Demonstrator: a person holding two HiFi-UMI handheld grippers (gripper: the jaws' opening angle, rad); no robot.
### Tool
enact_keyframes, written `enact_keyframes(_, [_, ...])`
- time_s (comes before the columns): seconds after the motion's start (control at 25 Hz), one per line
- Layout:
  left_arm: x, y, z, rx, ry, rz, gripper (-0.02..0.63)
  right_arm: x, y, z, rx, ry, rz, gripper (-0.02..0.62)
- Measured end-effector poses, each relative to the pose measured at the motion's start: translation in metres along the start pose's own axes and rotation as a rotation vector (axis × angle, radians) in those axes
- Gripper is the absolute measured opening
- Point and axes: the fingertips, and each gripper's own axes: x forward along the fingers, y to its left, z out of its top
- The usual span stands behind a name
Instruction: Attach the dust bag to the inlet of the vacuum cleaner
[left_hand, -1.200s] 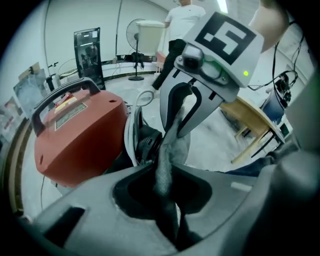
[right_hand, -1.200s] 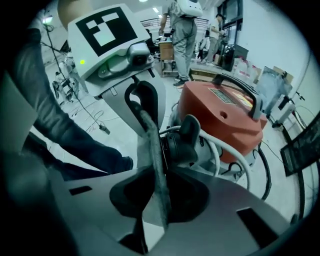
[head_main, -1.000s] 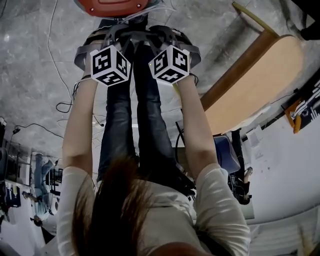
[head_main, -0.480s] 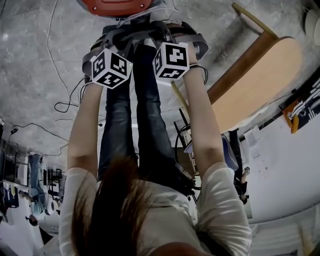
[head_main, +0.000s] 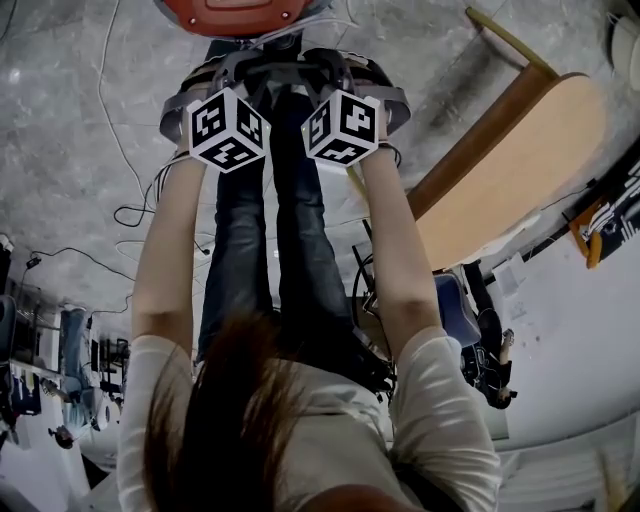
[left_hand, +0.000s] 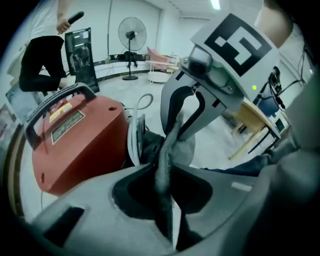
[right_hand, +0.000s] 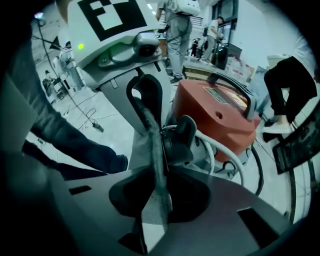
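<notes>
The red vacuum cleaner (left_hand: 75, 140) stands on the floor just beyond both grippers, at the top edge of the head view (head_main: 232, 12). Its black inlet (right_hand: 180, 137) faces the grey dust bag (left_hand: 180, 150). My left gripper (left_hand: 165, 172) is shut on a fold of the bag's fabric; its jaws have just been opening slightly, with the fabric still pinched between them. My right gripper (right_hand: 156, 187) is shut on the bag's opposite edge, right beside the inlet. The two marker cubes (head_main: 228, 130) sit side by side above the person's legs.
A wooden chair (head_main: 510, 170) stands to the right. Cables (head_main: 130, 210) trail over the grey floor on the left, and a white hose (right_hand: 220, 150) loops beside the vacuum. A standing fan (left_hand: 131, 35) and people are farther off.
Both cubes have rolled a little between frames while the hands stayed near the vacuum. The bag remains held by both grippers.
</notes>
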Motion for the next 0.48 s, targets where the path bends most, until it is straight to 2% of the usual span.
enact_keyframes(0.12, [0.003,-0.002,-0.009,-0.142,-0.034,0.000,0.072,0.003,0.000,0.004,-0.192,0.033,0.040,0.075])
enact_keyframes(0.2, [0.004,-0.004,-0.012,-0.184,-0.042,-0.011,0.072,0.003,0.001,0.005,-0.263,0.052,0.045,0.075])
enact_keyframes(0.28, [0.004,-0.005,-0.011,-0.179,-0.027,-0.027,0.074,0.001,0.001,0.005,-0.245,0.056,0.032,0.075])
enact_keyframes(0.36, [0.004,-0.004,-0.011,-0.186,-0.018,-0.041,0.085,0.001,0.000,0.004,-0.183,0.058,0.015,0.077])
enact_keyframes(0.48, [0.005,0.002,-0.014,-0.267,-0.020,-0.055,0.118,0.002,-0.003,0.004,-0.036,0.074,0.016,0.083])
